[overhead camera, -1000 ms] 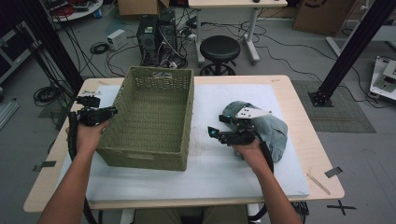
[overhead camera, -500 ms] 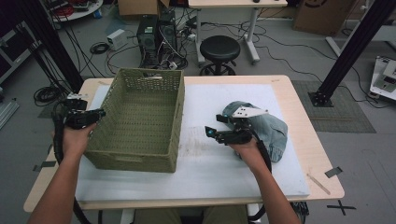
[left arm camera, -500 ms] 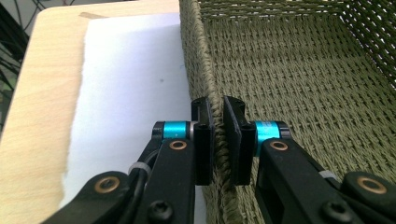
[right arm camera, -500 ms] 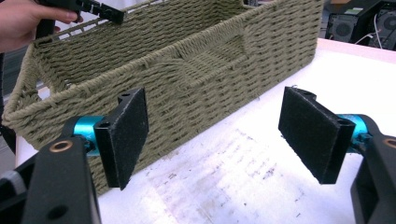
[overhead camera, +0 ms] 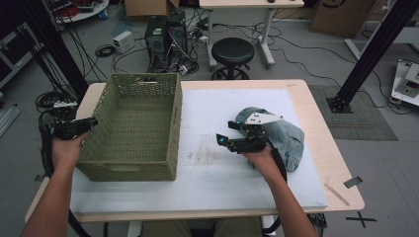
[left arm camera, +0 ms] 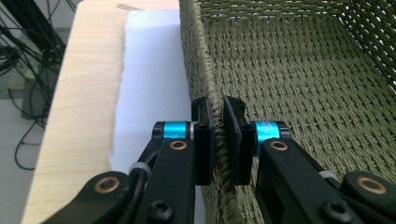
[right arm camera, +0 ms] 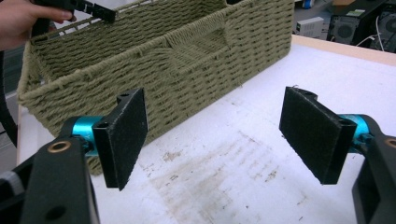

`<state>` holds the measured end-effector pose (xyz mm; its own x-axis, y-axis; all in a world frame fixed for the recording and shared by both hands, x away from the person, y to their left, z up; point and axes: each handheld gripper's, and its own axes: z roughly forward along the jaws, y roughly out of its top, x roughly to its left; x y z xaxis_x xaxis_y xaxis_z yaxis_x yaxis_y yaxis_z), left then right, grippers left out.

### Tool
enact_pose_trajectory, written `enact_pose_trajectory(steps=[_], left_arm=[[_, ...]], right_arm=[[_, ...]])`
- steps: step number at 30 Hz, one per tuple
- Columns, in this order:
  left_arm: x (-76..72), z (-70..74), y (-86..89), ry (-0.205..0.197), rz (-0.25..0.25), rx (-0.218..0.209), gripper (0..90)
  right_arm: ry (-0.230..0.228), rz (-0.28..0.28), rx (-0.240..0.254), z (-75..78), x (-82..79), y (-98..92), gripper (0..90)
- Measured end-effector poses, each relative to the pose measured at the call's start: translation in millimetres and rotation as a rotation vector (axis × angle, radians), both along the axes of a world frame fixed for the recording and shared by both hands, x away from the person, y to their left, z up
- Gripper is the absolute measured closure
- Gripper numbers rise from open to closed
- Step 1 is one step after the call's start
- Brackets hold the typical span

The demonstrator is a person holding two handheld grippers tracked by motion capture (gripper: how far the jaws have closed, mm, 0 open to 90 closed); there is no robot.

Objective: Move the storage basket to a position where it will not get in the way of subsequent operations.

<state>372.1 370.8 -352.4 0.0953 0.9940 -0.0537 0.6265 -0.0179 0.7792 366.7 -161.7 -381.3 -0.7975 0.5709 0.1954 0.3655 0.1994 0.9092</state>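
I am pinching the basket rim at the table's left side with my left gripper to drag it; my right gripper is hovering wide, empty, beside the denim garment.

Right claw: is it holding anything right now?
No: the right claw stands open over the bare white mat, with nothing between its pads.

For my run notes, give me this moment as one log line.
left gripper: shut on basket left wall | right gripper: open, empty, over white mat | denim cloth: behind right gripper
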Motion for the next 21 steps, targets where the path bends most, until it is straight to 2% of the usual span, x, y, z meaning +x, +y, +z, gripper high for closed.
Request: enact_pose_trajectory(steps=[21], left_arm=[[-3.4,0.3,42.9,-0.001,0.073,0.006,82.6]], right_arm=[[0.006,-0.002,-0.008,-0.1,0.7,1.8,24.1]])
